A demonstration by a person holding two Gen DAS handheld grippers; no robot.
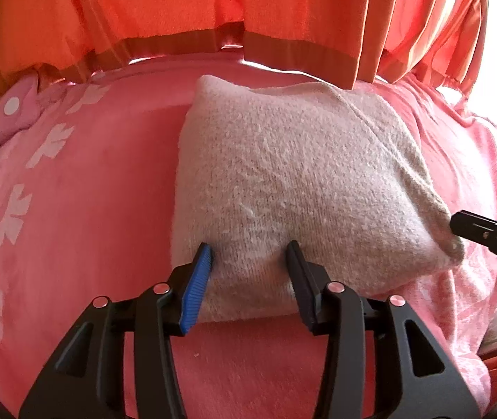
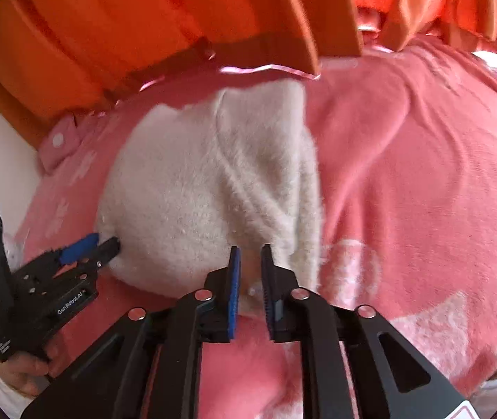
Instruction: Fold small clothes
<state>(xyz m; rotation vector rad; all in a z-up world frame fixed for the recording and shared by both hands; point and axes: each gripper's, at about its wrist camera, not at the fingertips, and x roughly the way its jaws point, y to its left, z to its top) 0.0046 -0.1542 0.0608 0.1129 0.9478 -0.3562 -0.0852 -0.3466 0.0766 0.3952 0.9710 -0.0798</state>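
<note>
Both views are fisheye, each riding on a gripper and looking forward and steeply down along its 2 fingers at the pink blanket [image 1: 84,188].

The left wrist camera sits close above the folded cream garment [image 1: 301,181], which fills the middle of its frame; the left gripper [image 1: 250,251] rises from 6 o'clock, and orange curtains [image 1: 178,7] span 12 o'clock.

The right wrist camera looks from further right, also close; the right gripper [image 2: 250,249] rises from 6 o'clock.

The views share the garment, the blanket and the curtains. Each also catches the other tool: the right gripper's tip at 3 o'clock in the left view, the left gripper at 8 o'clock in the right.
</note>
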